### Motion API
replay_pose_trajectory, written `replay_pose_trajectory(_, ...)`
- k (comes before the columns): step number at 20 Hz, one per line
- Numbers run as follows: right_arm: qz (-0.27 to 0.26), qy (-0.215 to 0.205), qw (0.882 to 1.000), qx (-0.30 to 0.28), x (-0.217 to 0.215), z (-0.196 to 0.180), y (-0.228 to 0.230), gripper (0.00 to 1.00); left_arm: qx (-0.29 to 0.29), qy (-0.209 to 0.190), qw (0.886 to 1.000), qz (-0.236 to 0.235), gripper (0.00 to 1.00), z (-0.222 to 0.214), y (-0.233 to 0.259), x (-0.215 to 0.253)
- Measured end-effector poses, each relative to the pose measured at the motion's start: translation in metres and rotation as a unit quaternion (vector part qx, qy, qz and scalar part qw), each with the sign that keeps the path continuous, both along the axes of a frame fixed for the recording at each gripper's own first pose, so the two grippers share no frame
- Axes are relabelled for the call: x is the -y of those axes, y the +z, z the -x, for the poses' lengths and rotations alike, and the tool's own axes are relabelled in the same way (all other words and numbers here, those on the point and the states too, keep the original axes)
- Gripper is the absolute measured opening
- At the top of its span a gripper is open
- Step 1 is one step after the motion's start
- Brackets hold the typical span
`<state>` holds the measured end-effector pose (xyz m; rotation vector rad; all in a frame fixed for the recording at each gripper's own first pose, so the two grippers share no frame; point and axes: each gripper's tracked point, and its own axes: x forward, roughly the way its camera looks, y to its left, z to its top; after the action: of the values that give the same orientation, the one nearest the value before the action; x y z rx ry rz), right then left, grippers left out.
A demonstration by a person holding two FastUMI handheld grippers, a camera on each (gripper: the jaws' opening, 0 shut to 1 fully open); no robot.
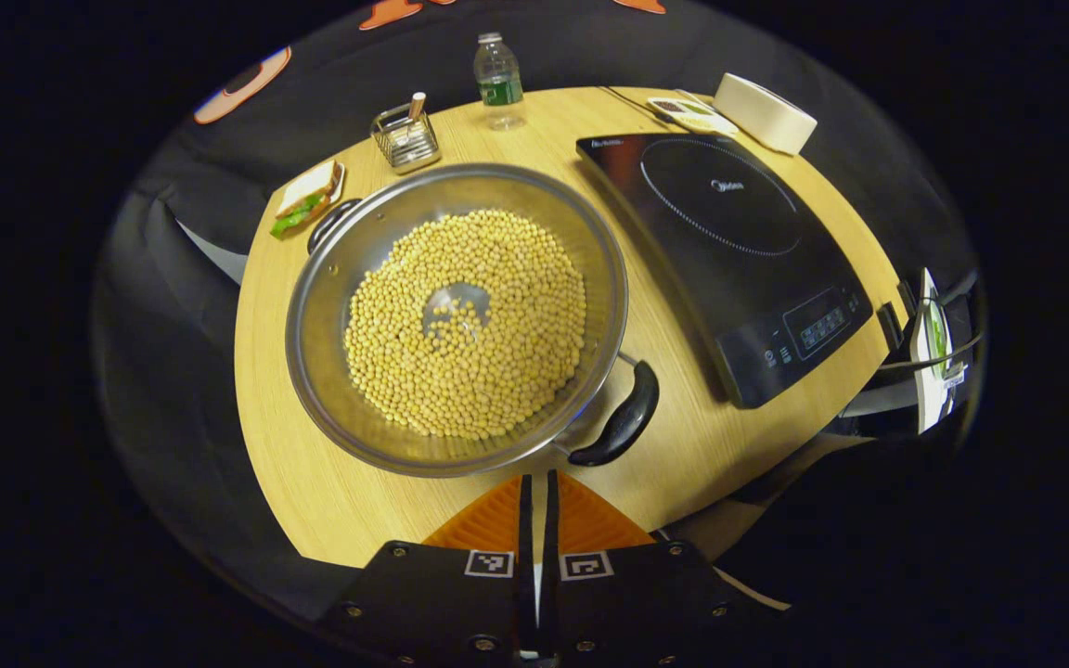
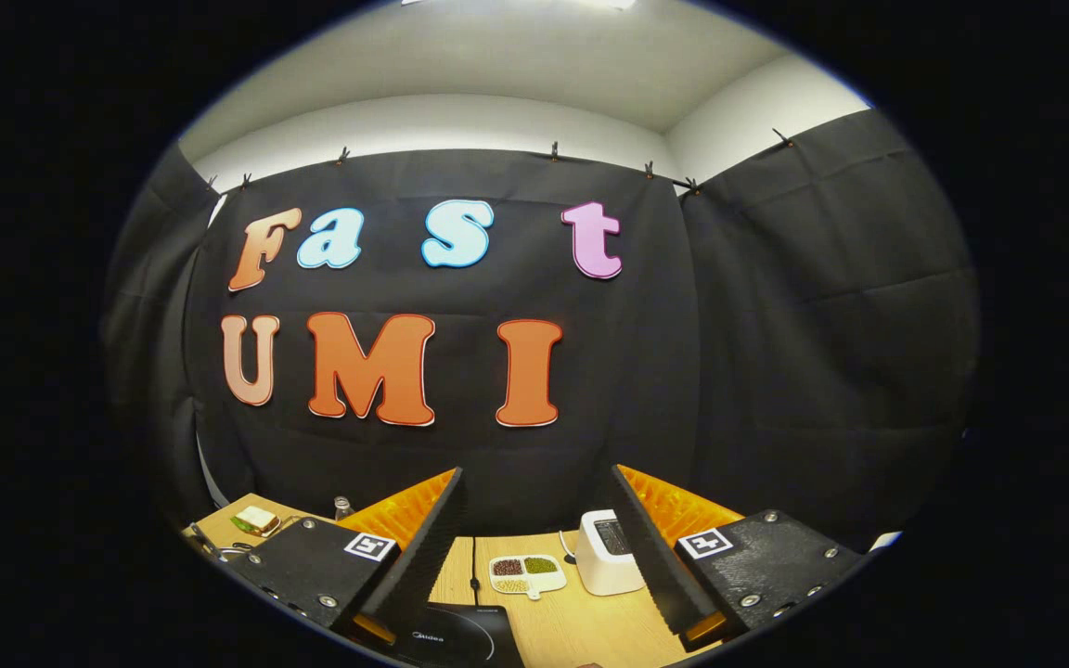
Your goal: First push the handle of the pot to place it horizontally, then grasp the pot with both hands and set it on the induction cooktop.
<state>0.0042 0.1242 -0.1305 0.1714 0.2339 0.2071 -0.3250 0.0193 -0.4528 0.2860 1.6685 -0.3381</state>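
A wide steel pot full of yellow beans sits on the round wooden table. One black handle points toward me at the near right; the other is at the far left. The black induction cooktop lies right of the pot. My left gripper is shut and holds nothing, hovering just in front of the pot, left of the near handle. In the right gripper view my right gripper stands open, raised and facing the wall, with the cooktop's edge below it.
Along the far rim of the table stand a water bottle, a wire holder, a sandwich, a sectioned dish and a white toaster. The dish and toaster also appear between the right fingers.
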Motion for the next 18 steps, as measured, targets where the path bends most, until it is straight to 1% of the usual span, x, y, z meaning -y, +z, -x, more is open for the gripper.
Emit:
replay_pose_trajectory(1,0.0,0.001,1.0,-0.002,-0.001,0.0,-0.002,0.95,-0.006,-0.004,1.0,-0.003,0.02,0.004,-0.005,-0.002)
replay_pose_trajectory(2,0.001,0.001,1.0,-0.004,-0.002,-0.001,-0.003,0.95,-0.013,-0.008,1.0,-0.007,0.03,0.008,-0.01,-0.003)
replay_pose_trajectory(5,0.007,0.005,1.0,-0.008,-0.006,-0.003,-0.007,0.95,-0.03,-0.015,0.999,-0.011,0.03,0.016,-0.026,-0.003)
replay_pose_trajectory(9,0.011,0.01,1.0,-0.009,-0.012,-0.007,-0.007,0.95,-0.028,-0.026,0.999,-0.004,0.04,0.011,-0.044,0.004)
replay_pose_trajectory(12,0.017,0.007,1.0,-0.005,-0.011,-0.009,-0.007,0.95,-0.042,-0.015,0.999,0.011,0.03,0.012,-0.052,0.014)
replay_pose_trajectory(16,0.023,0.002,1.0,-0.012,-0.007,-0.007,-0.011,0.95,-0.046,-0.002,0.999,0.027,0.03,0.009,-0.058,0.025)
replay_pose_trajectory(18,0.025,-0.002,1.0,-0.013,-0.005,-0.006,-0.012,0.95,-0.05,-0.003,0.998,0.028,0.02,0.01,-0.059,0.028)
